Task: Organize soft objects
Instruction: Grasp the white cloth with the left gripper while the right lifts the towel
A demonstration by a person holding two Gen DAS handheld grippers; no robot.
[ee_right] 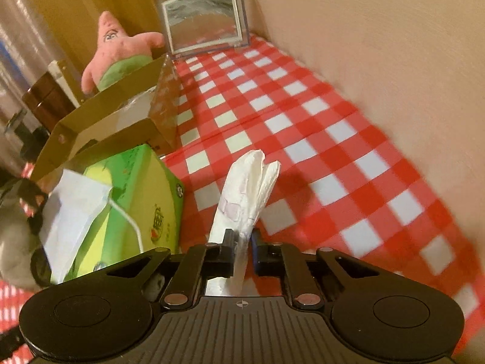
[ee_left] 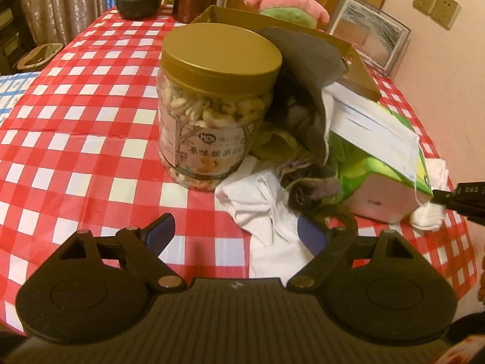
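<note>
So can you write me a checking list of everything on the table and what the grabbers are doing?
Surface: checked tablecloth, red and white.
Job's things: white tissue; white cloth and grey cloth piled together; face mask on green tissue box; pink plush behind cardboard box.
Clutter: snack jar, mirror.
Grippers: left gripper jaws apart, empty; right gripper clamps the tissue.
Cables: nothing seen.
Surroundings: wall, wall sockets.

free: checked tablecloth (ee_right: 303,121) right | blocked: jar (ee_left: 212,103), tissue box (ee_right: 142,194)
</note>
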